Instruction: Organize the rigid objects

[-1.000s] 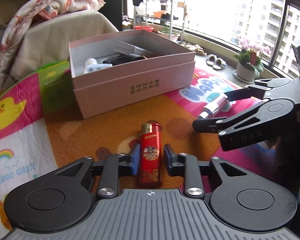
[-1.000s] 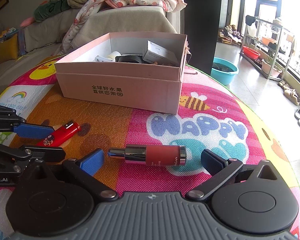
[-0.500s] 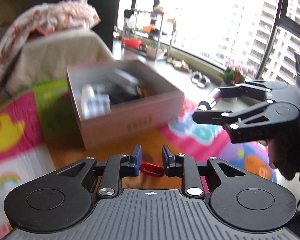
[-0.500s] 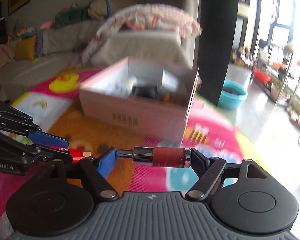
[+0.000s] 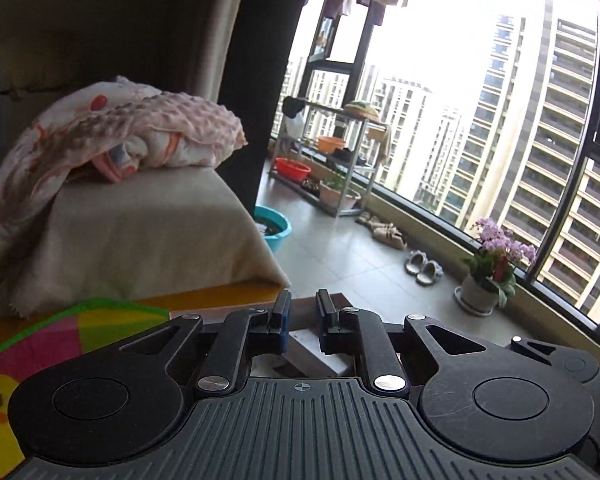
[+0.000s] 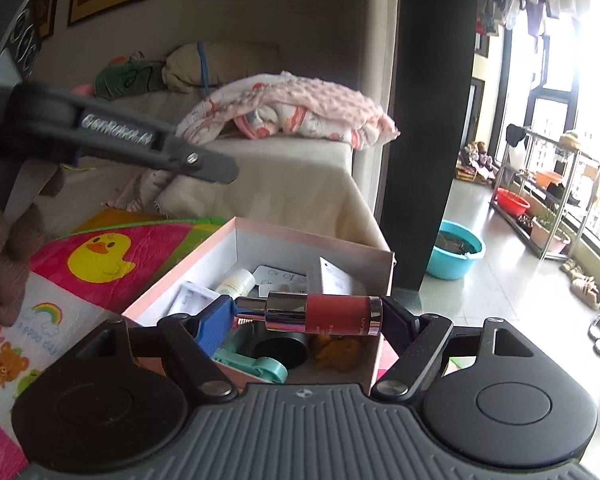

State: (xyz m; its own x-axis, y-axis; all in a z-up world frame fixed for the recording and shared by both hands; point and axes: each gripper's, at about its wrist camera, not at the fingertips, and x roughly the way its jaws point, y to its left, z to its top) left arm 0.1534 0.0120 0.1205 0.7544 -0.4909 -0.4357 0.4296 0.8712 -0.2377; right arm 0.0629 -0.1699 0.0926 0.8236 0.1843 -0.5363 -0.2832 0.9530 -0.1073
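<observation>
A colourful play mat [image 6: 112,256] with a yellow duck covers the near surface. On it stands the open pink box [image 6: 236,236], holding small packs, a white bottle and a teal tool. The right gripper [image 6: 306,314] hangs over the box, its jaws clamped end to end on a red cosmetic bottle [image 6: 328,314] with a silver cap, held level. The left gripper [image 5: 303,320] is raised over the box's far side, its jaws drawn narrow with nothing visible between them.
</observation>
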